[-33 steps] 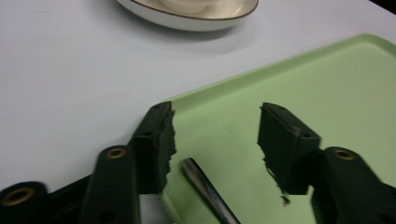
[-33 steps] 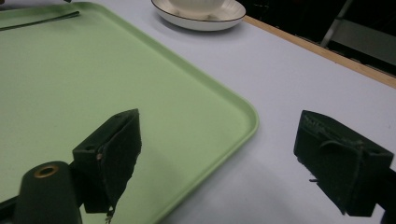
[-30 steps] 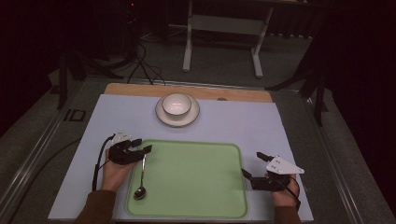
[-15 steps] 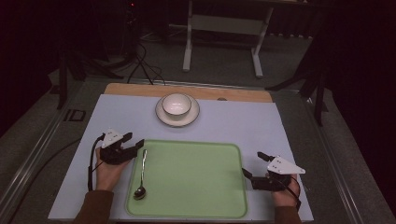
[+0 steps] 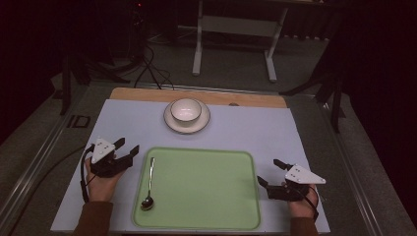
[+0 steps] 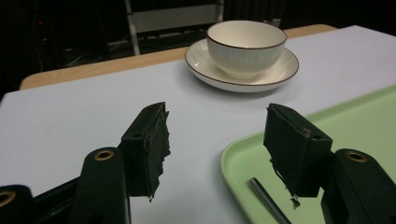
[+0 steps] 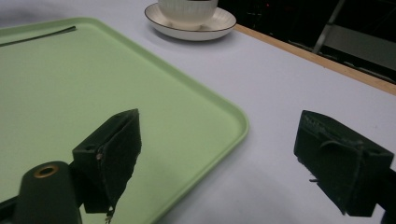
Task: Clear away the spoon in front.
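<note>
High view, from the left: the left gripper (image 5: 128, 156) rests on the pale table (image 5: 246, 128) just beside the left edge of the green tray (image 5: 206, 187), its jaws spread and holding nothing. Close to its right, the spoon (image 5: 149, 182) lies on the tray along the left rim — bowl end toward the person, handle pointing away toward the far side. Beyond the tray, near the wooden far edge of the table, a white bowl (image 5: 186, 110) sits upright in a saucer (image 5: 187, 122).

At the tray's right edge the right gripper (image 5: 270, 174) sits on the table, jaws likewise wide apart and empty, pointed toward the tray.

Left gripper view: the open jaws frame bare table and the tray's corner, with the tip of the spoon handle (image 6: 266, 200) lying just inside the rim, below the right-hand jaw — apart from it, not touched. The bowl (image 6: 246, 46) and saucer (image 6: 243, 70) stand farther off.

Right gripper view: one jaw stands over the tray (image 7: 93, 93), the other over the table.
</note>
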The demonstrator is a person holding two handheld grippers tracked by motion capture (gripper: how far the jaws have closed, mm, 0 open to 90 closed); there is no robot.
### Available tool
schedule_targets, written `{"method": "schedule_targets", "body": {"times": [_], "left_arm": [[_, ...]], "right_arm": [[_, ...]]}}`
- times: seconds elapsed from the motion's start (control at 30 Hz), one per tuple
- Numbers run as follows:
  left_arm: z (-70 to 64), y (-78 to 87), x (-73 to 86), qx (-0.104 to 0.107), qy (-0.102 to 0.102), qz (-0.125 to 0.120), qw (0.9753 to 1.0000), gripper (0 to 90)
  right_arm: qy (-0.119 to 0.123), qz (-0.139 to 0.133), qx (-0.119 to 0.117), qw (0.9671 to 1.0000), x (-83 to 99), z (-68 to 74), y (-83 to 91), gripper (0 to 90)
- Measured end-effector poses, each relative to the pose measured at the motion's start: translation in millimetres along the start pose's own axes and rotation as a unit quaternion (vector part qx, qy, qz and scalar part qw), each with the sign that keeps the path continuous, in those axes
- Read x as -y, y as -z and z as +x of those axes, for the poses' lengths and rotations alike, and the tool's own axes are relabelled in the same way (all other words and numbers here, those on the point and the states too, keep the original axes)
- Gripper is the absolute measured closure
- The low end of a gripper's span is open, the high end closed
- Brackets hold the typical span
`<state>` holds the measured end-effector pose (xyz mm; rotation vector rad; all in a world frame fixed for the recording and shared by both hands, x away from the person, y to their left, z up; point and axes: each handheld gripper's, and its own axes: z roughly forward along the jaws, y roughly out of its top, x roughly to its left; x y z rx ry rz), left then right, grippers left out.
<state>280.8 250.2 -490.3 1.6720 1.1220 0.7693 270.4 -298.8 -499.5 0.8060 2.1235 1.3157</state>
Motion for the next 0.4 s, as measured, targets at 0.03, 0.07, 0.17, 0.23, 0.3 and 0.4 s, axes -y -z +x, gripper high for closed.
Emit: {"method": "schedule_targets", "body": {"times": [0.03,0.07,0.17,0.23,0.3,0.4], "left_arm": [[0.9,2.3,0.2,-0.001,0.001,-0.002,1.0,40.0],[1.9,5.8,0.8,-0.003,0.003,-0.007,1.0,40.0],[5.1,12.8,2.2,-0.01,0.007,-0.013,0.9998,40.0],[8.1,17.0,3.9,-0.016,0.012,-0.017,0.9997,40.0],[11.1,20.6,5.9,-0.022,0.018,-0.019,0.9994,40.0],[13.4,23.4,7.4,-0.027,0.021,-0.019,0.9992,40.0]], "right_arm": [[-0.003,-0.003,0.0,1.0,0.1,-0.9,0.6,14.5],[-0.006,-0.004,0.0,1.0,0.2,-1.3,1.2,14.5],[-0.014,-0.012,0.002,0.9998,0.4,-3.2,4.0,14.5],[-0.019,-0.016,0.003,0.9997,0.9,-4.6,5.5,14.5],[-0.021,-0.019,0.005,0.9996,1.2,-5.6,6.3,14.5],[-0.022,-0.019,0.006,0.9996,1.2,-6.0,6.6,14.5]]}}
